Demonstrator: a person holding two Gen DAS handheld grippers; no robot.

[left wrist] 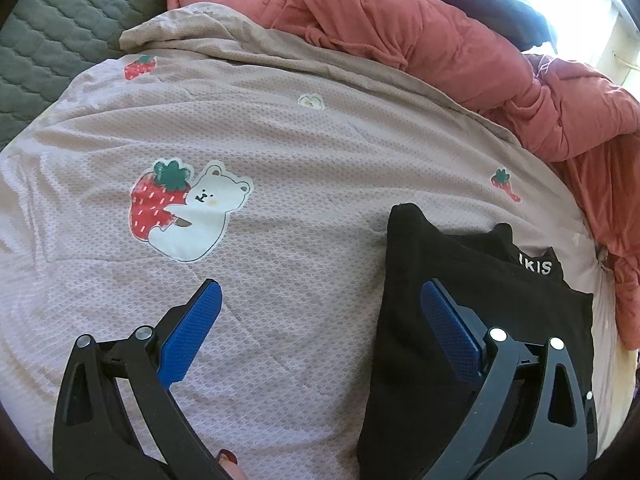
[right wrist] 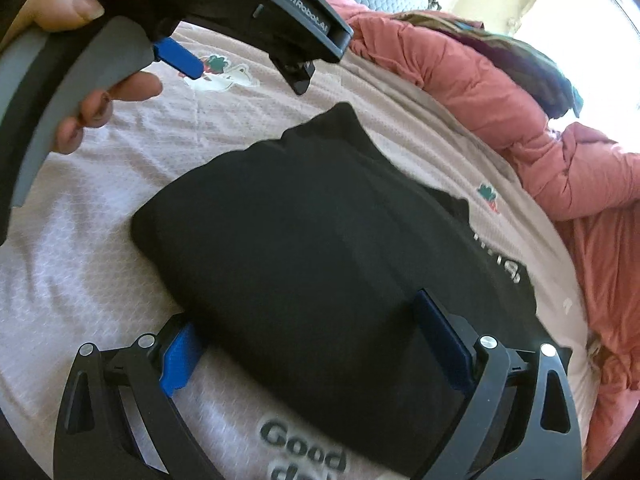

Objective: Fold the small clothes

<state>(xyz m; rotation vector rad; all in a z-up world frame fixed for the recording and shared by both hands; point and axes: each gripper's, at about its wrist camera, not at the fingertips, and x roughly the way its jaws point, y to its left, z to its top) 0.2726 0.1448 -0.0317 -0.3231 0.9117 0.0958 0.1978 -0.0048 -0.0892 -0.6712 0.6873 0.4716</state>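
A small black garment (right wrist: 320, 232) with white lettering lies folded into a compact block on a pale pink bedsheet (left wrist: 280, 140). It also shows in the left wrist view (left wrist: 460, 280) at the right. My left gripper (left wrist: 320, 292) is open and empty, with its right finger over the garment's left part and its left finger over bare sheet. It appears in the right wrist view (right wrist: 180, 60) at the top left, held by a hand. My right gripper (right wrist: 316, 320) is open, with its jaws standing on either side of the garment's near edge.
A bear-and-strawberry print (left wrist: 184, 212) marks the sheet. A crumpled coral quilt (left wrist: 500, 72) is piled along the far and right side. A grey quilted mattress (left wrist: 60, 40) shows at the far left. "Good" lettering (right wrist: 304, 452) is printed near the front.
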